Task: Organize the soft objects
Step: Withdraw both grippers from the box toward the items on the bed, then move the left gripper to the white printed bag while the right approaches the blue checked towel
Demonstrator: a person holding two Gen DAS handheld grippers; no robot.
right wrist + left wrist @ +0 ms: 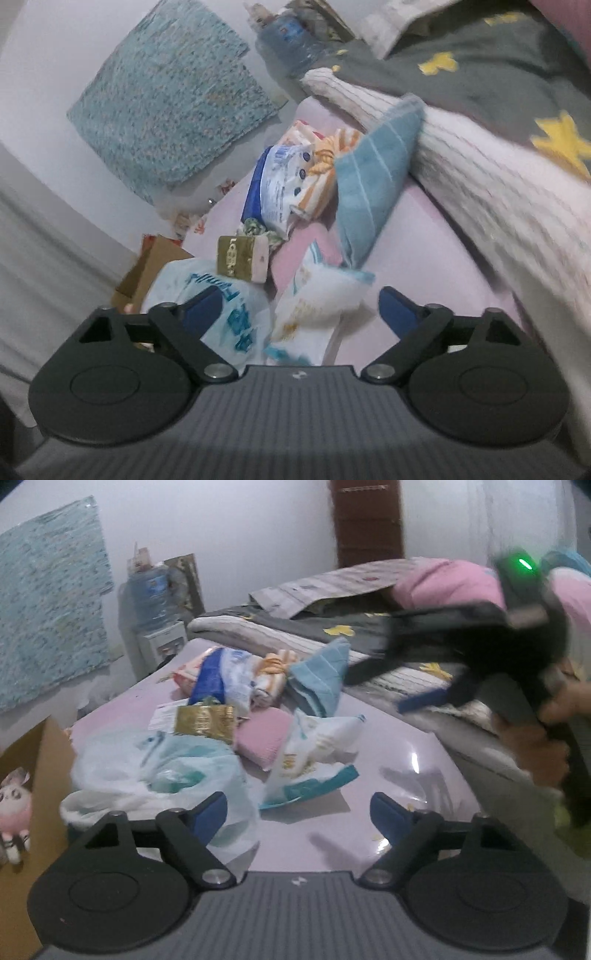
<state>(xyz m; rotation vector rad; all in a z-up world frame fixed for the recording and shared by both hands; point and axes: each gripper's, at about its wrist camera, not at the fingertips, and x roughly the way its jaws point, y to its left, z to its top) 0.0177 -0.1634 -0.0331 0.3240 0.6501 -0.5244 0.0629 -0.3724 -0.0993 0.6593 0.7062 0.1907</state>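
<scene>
Left wrist: cardboard box (44, 746) flanks cluttered table (406, 746).

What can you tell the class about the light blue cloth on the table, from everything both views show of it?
The light blue cloth looks like a soft towel with thin pale stripes. It lies loosely folded and bunched, one corner standing up, at the far side of the pale table, beside the bed. It leans against the cream ribbed blanket and sits next to the orange-striped cloth. No gripper touches it.

Pale pink table (391, 738): tissue packs (314, 760), plastic bag (159, 775), blue cloth (321, 679), pink sponge (264, 734).
</scene>
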